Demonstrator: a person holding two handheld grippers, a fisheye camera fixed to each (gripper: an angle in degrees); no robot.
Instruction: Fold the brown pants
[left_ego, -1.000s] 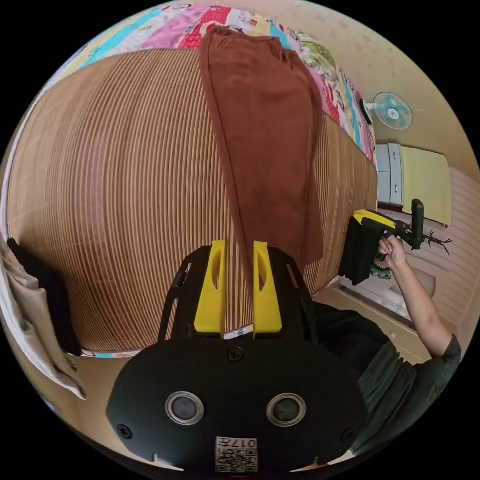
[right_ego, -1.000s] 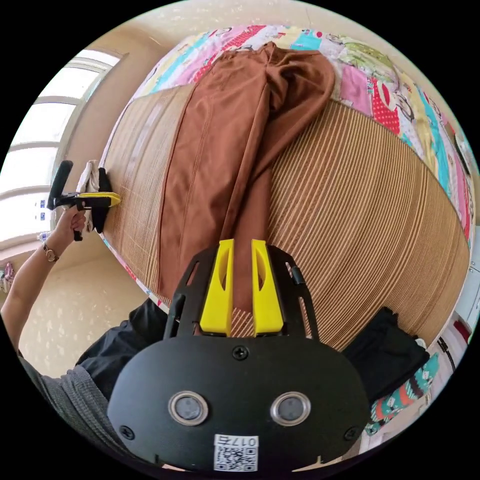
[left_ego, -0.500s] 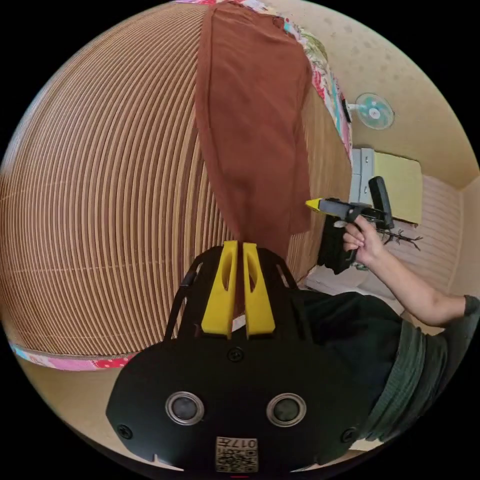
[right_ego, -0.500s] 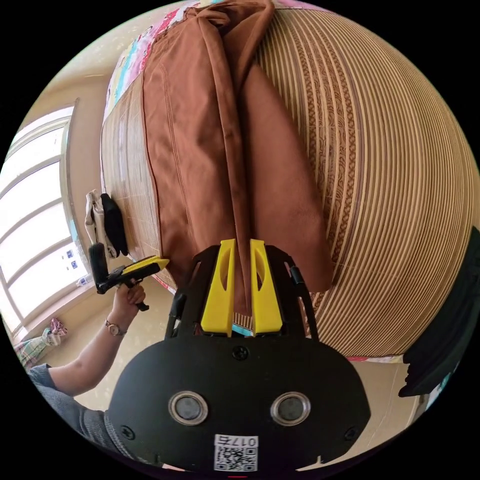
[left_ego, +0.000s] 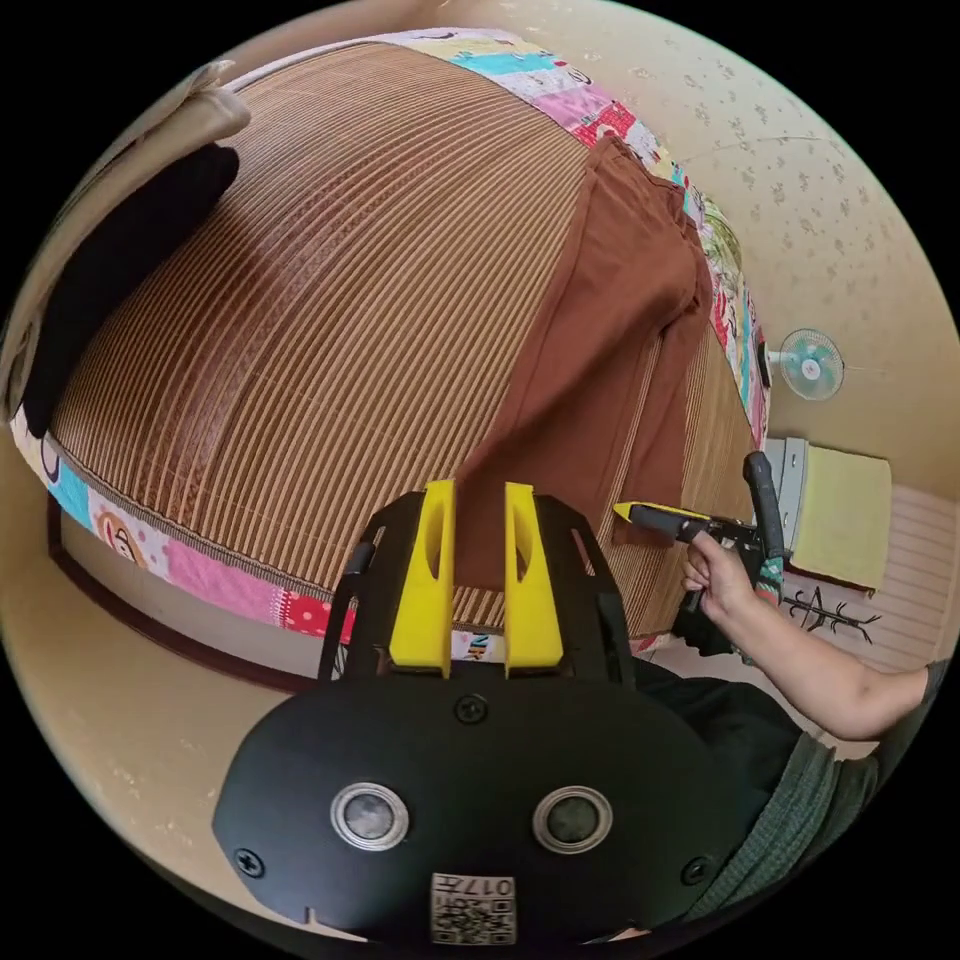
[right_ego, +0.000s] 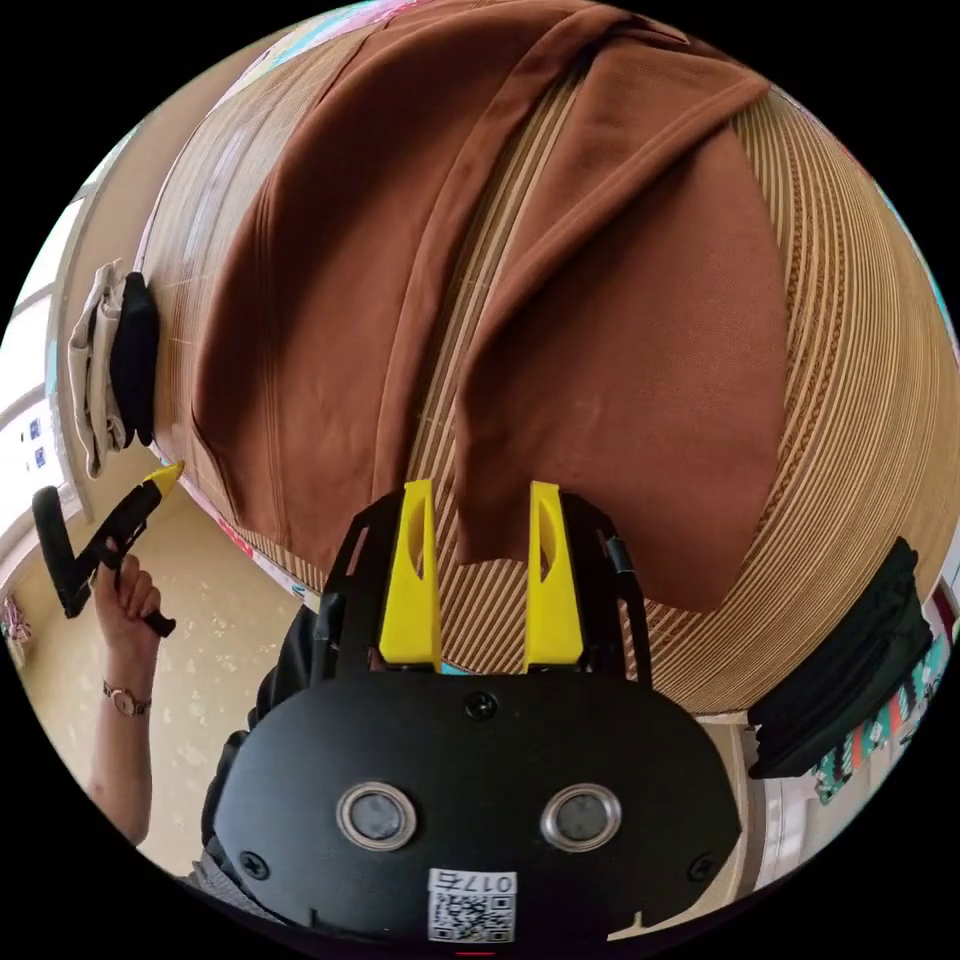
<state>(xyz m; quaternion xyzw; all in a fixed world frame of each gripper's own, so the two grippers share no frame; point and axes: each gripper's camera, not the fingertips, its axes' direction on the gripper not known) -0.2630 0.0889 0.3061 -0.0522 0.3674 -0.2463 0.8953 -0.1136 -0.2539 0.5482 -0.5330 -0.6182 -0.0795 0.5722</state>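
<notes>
I'm seeing the brown pants (right_ego: 600, 330) lying on a striped bamboo mat (left_ego: 330, 300) over a patchwork quilt (left_ego: 210, 585); my left gripper (left_ego: 478, 500) and right gripper (right_ego: 483, 500) are gaping, holding nothing

My fingers (left_ego: 433, 580) are yellow on a black body. The pants (right_ego: 640, 330) are plain rust brown, lying on a mat (left_ego: 330, 300) striped tan and brown. Beyond the mat, the quilt (left_ego: 560, 85) is patchwork of pink, turquoise and red.
</notes>
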